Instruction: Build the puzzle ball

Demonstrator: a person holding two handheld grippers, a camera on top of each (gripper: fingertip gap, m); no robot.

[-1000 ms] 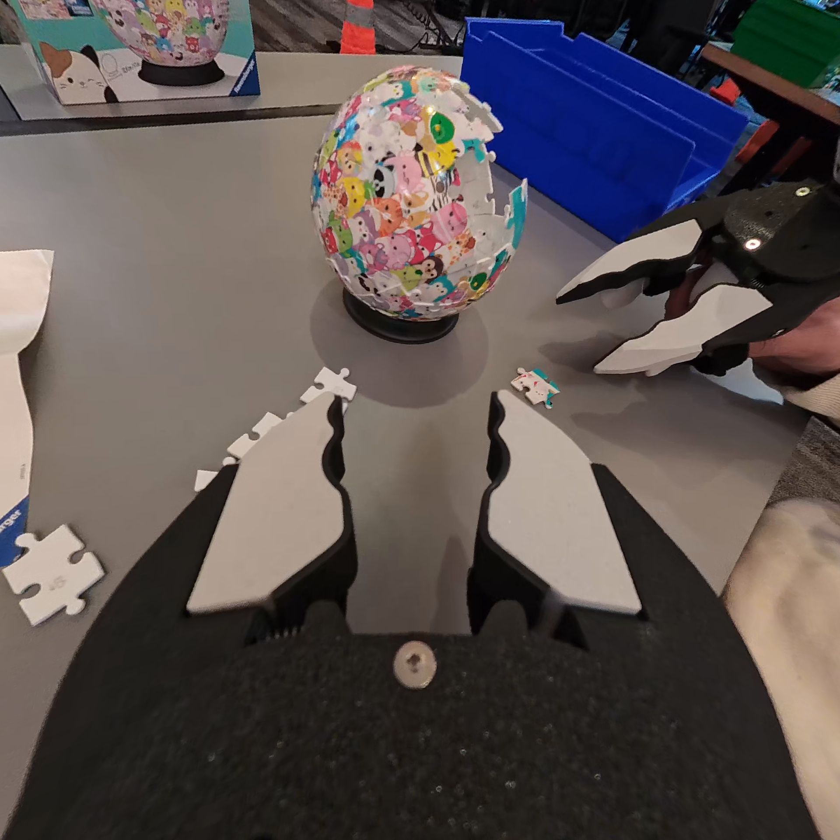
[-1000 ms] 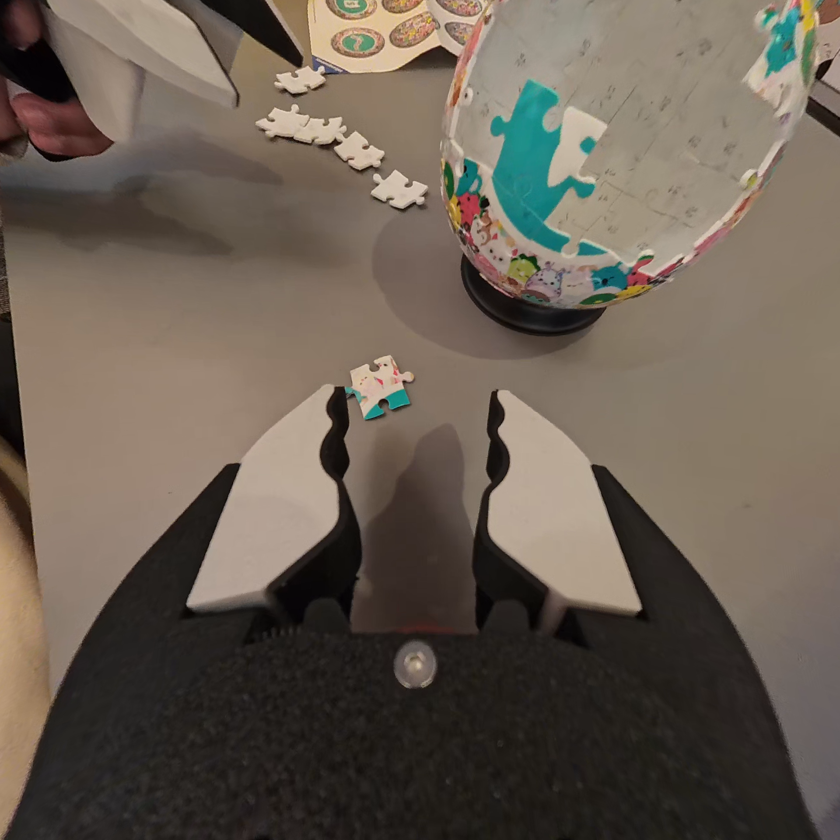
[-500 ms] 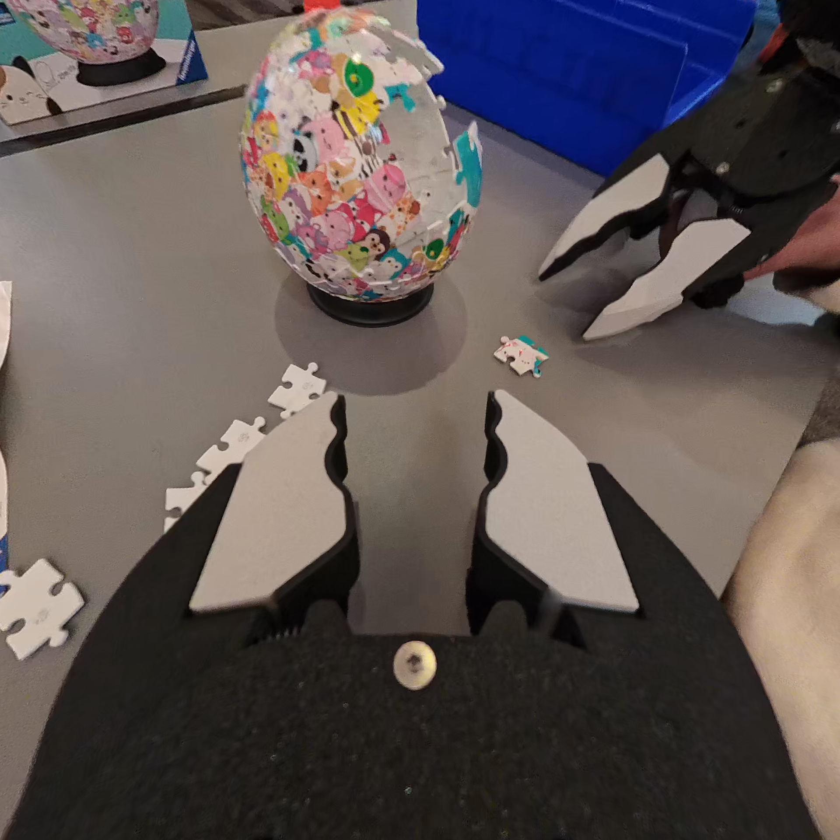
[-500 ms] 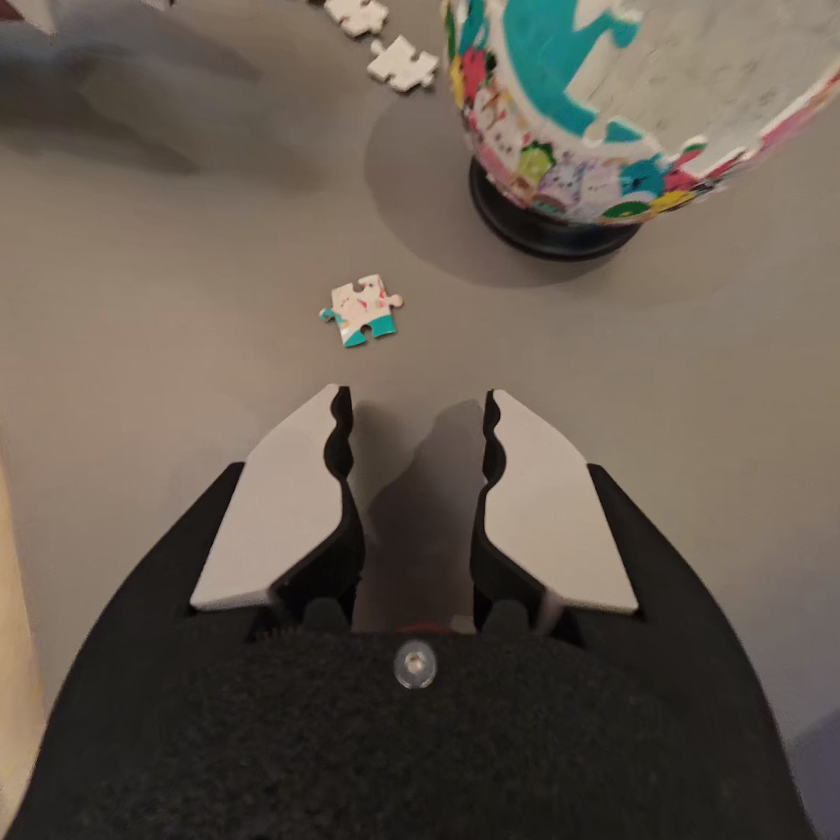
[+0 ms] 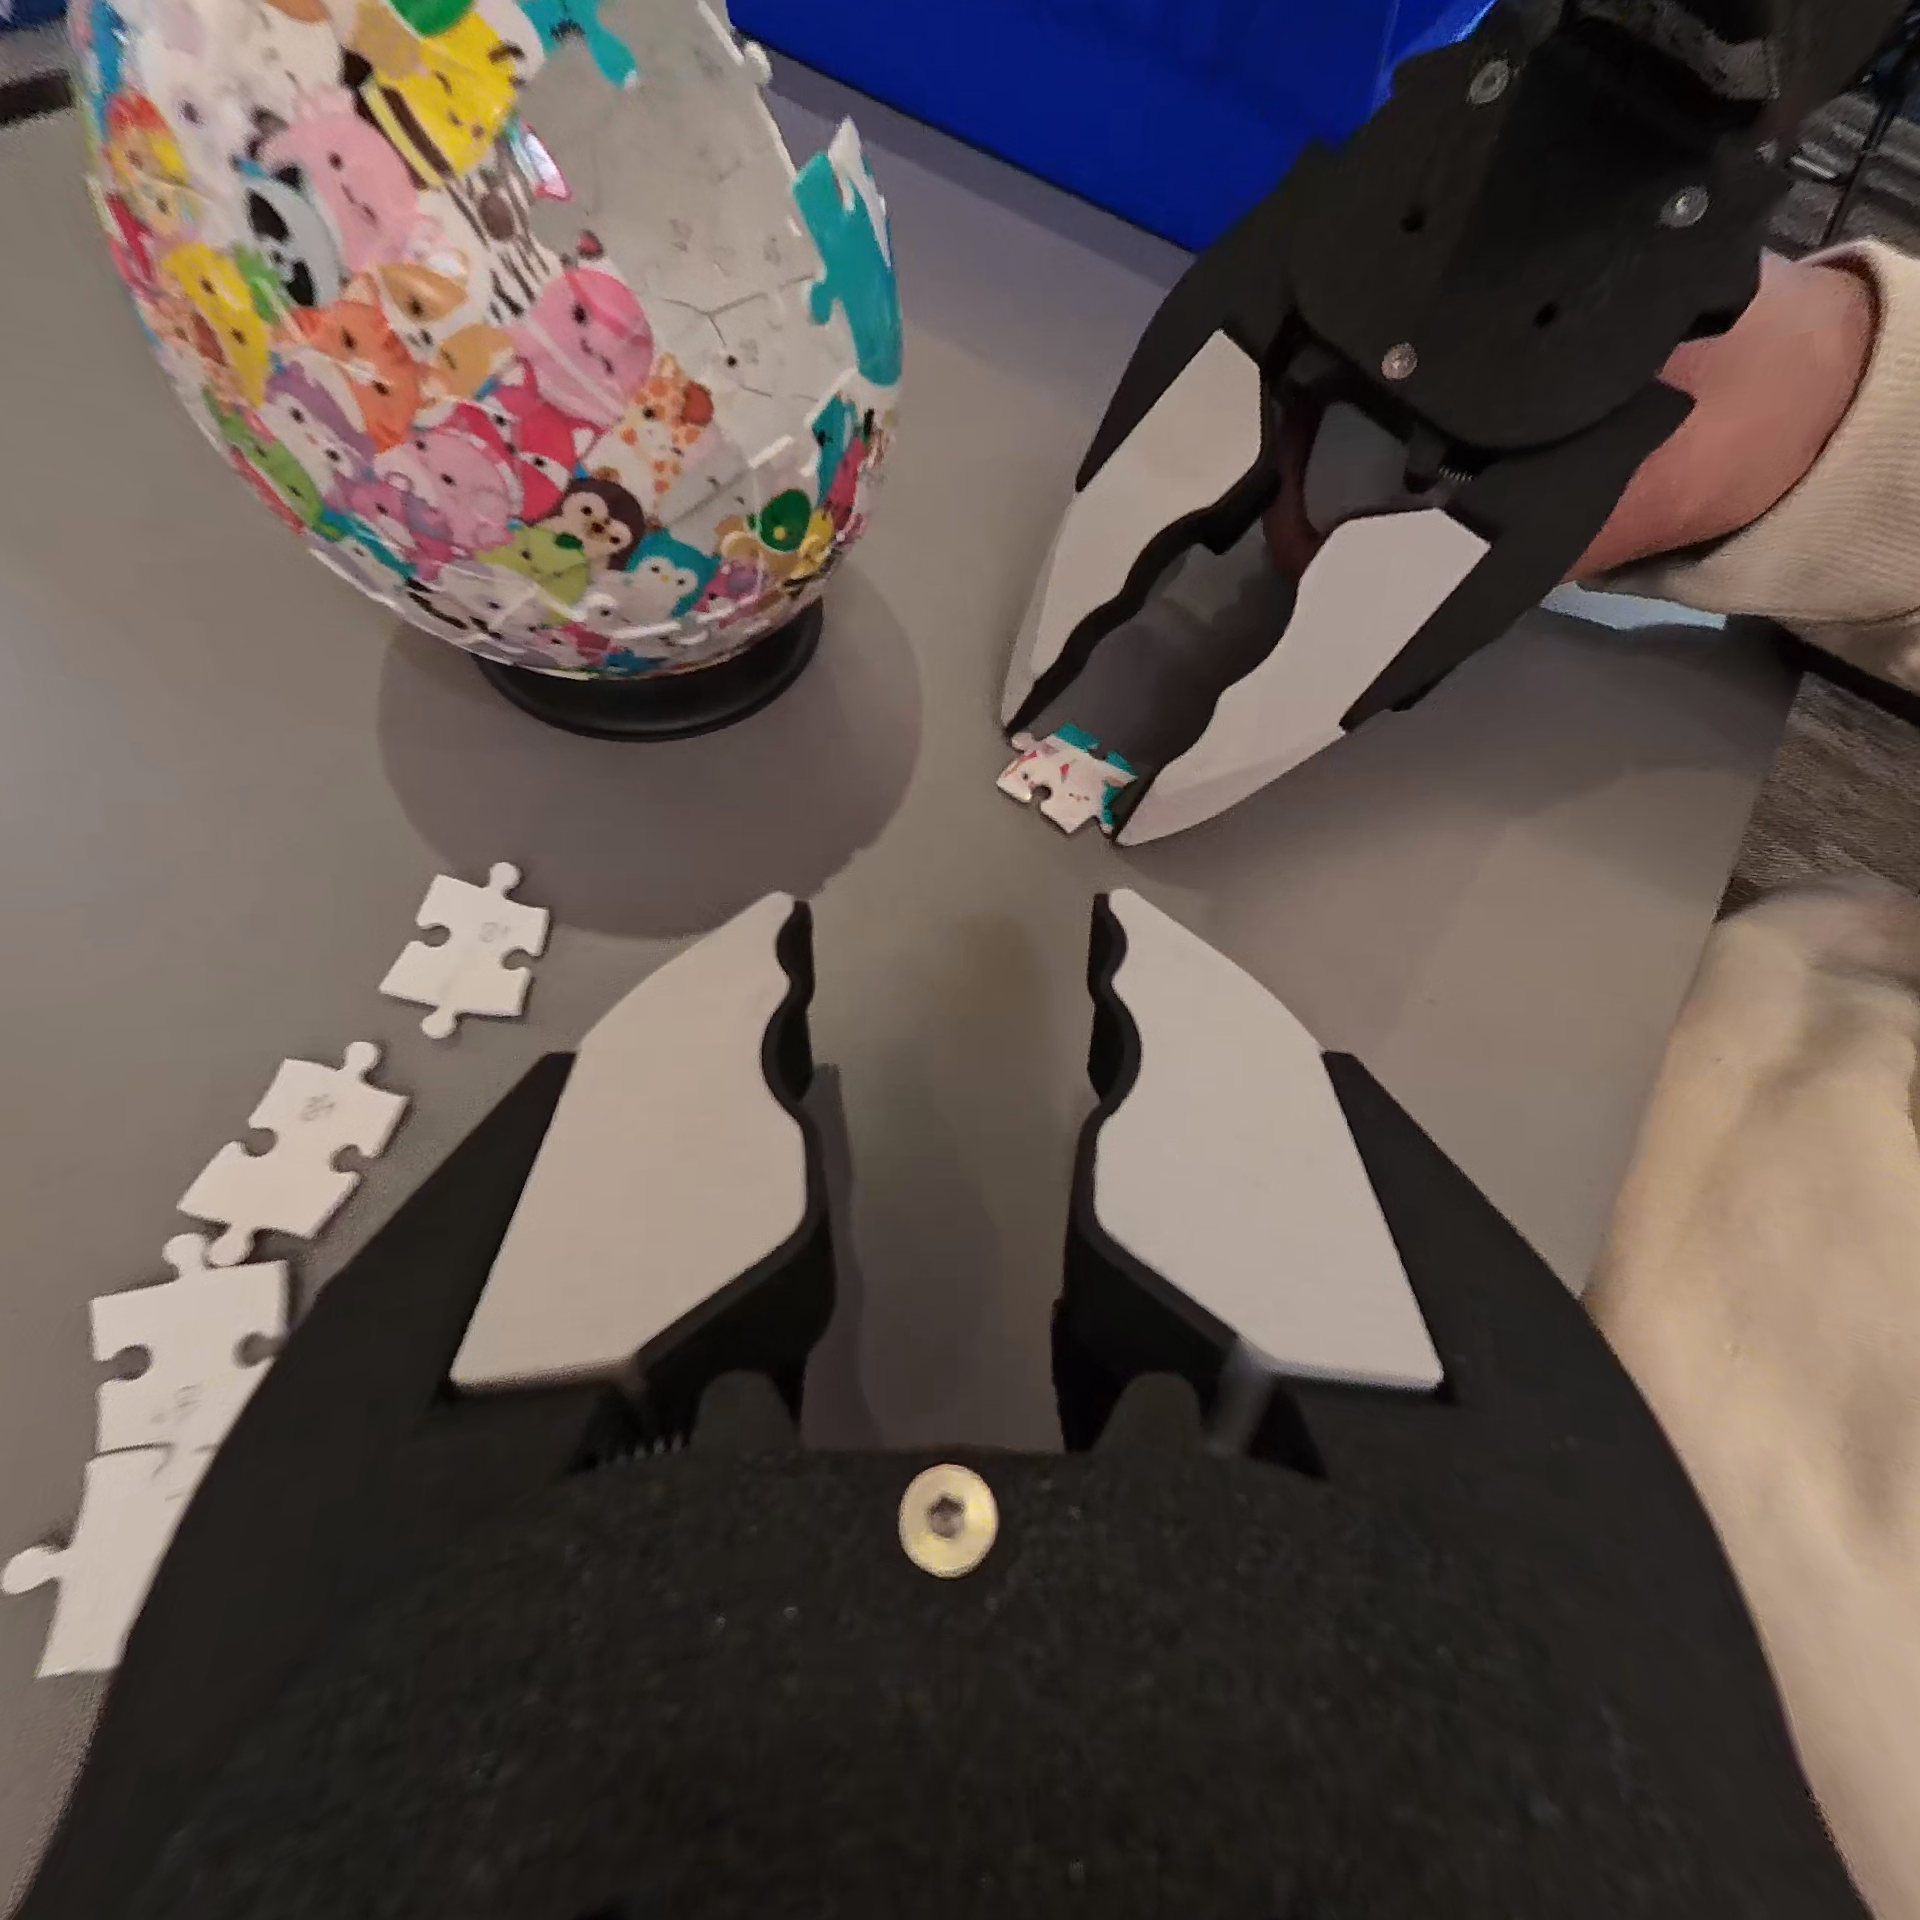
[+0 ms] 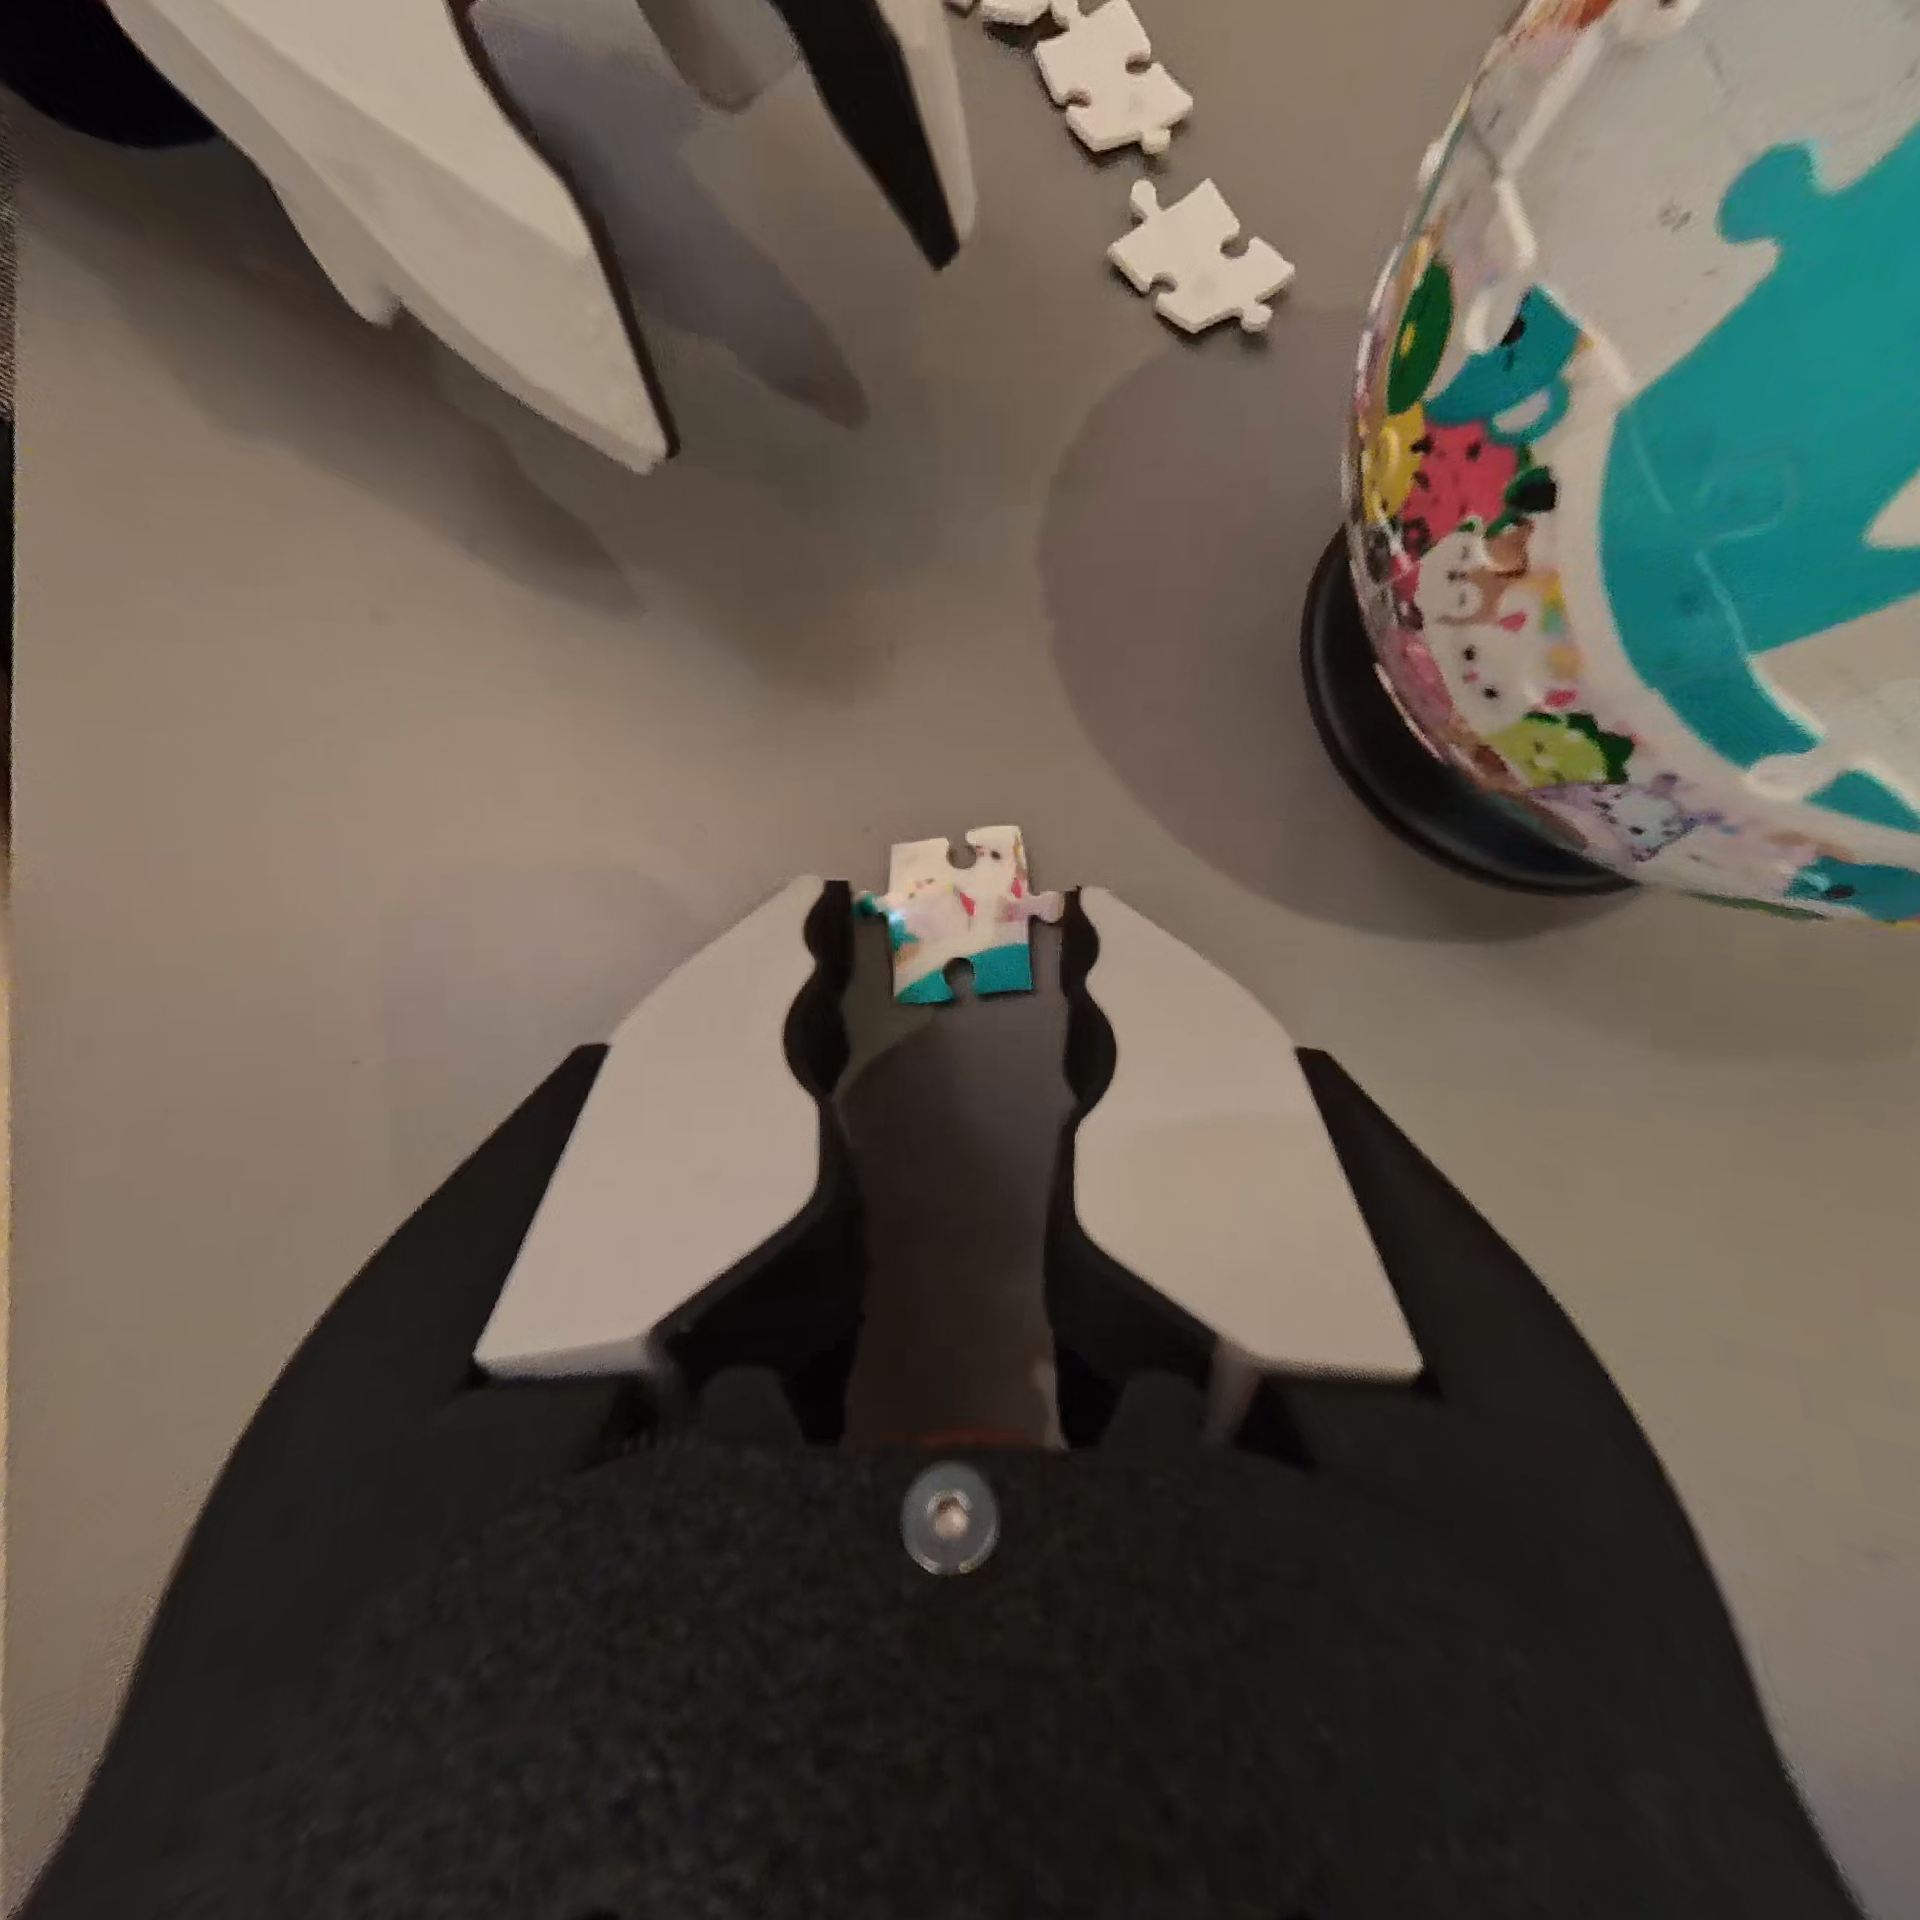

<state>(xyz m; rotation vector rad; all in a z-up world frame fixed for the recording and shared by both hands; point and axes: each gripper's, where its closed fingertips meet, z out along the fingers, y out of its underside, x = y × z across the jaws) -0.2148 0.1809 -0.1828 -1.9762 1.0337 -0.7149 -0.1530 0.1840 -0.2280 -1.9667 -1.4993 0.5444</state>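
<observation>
Right gripper (image 6: 951,894) down at the desk (image 6: 520,727), jaws apart, straddling a loose piece (image 6: 961,920) without clamping it; tips just beside the piece's two side edges, contact not certain. Piece flat on the desk, printed side up: white with pink marks and a teal band along its near edge.

From the right wrist view, ball (image 6: 1662,468) at 2 o'clock, egg-shaped, standing on a black ring stand (image 6: 1351,727), crowded with bright cartoon animals; large gap in its shell showing the white numbered backs of inner pieces and a teal patch. Digits too small to read.

Left gripper (image 5: 945,914) hovering over bare desk, jaws wide apart, holding nothing. From its view, ball (image 5: 468,343) at 11 o'clock, right gripper (image 5: 1081,774) and hand (image 5: 1745,416) at 1 o'clock, row of white face-down pieces (image 5: 301,1132) at 9 to 10 o'clock, each with a faint unreadable number. Blue bin (image 5: 1039,94) beyond at 12 o'clock. Open grey desk between both grippers and the stand; desk edge near at 3 o'clock.
</observation>
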